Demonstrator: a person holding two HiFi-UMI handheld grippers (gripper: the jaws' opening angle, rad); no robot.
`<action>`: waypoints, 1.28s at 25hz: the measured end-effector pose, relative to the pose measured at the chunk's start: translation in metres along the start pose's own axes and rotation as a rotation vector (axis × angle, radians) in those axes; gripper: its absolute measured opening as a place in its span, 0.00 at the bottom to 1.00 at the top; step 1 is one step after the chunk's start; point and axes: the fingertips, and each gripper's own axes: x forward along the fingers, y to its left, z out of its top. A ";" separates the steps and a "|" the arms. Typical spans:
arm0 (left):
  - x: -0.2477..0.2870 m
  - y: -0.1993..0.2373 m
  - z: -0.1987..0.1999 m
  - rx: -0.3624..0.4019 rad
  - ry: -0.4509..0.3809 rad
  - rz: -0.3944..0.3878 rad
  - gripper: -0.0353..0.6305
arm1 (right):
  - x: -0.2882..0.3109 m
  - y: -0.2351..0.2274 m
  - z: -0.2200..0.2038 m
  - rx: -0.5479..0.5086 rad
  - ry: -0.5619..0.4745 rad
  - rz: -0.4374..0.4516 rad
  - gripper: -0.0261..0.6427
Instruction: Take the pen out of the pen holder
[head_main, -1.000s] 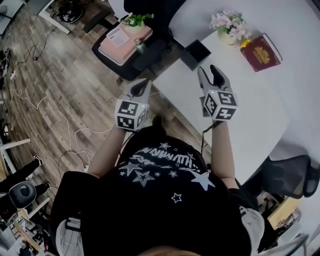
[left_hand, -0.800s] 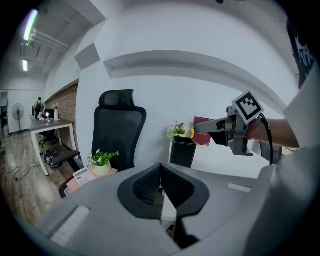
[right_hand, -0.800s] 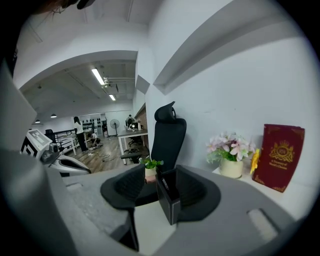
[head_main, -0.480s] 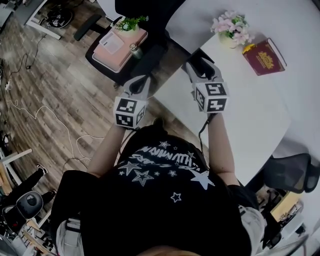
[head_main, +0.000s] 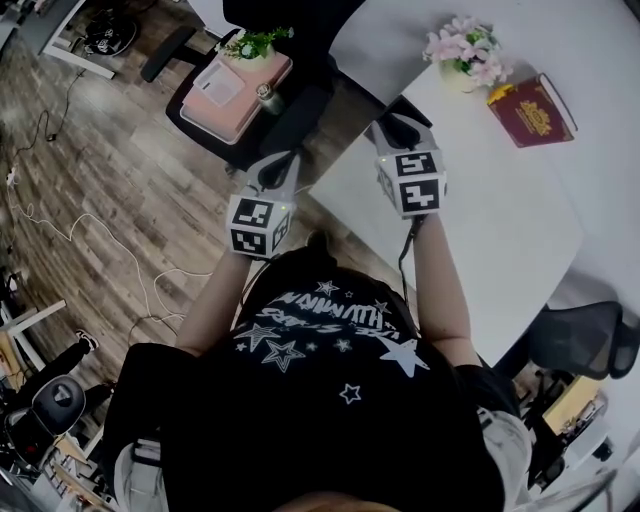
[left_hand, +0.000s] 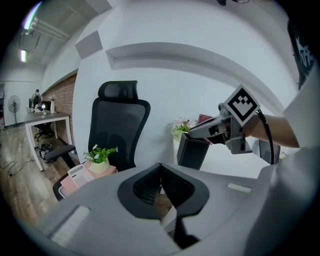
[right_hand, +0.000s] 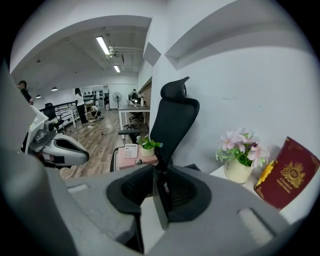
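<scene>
Right gripper view — right gripper (right_hand: 161, 194) just closing, pen holder (right_hand: 159, 212) wall between

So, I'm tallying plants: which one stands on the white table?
The pink-flowered plant, beside the red book; the green plant sits on the pink box on the office chair.

This is an office. A big white desk (head_main: 500, 220) stands by a black office chair (right_hand: 172, 120) with a headrest. The floor (head_main: 120, 160) is wood, with cables (head_main: 92, 214) lying on it. Far back, long ceiling lights (right_hand: 103, 45) shine over another desk (right_hand: 134, 108) and more chairs.
</scene>
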 end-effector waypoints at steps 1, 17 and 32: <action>-0.001 0.001 -0.001 0.000 0.002 0.001 0.07 | 0.001 0.000 -0.001 0.003 0.006 -0.002 0.18; -0.026 -0.002 0.013 0.024 -0.045 0.025 0.07 | -0.038 -0.009 0.027 0.001 -0.119 -0.055 0.10; -0.071 -0.089 0.015 0.084 -0.096 0.039 0.07 | -0.161 -0.031 0.031 0.127 -0.348 -0.063 0.10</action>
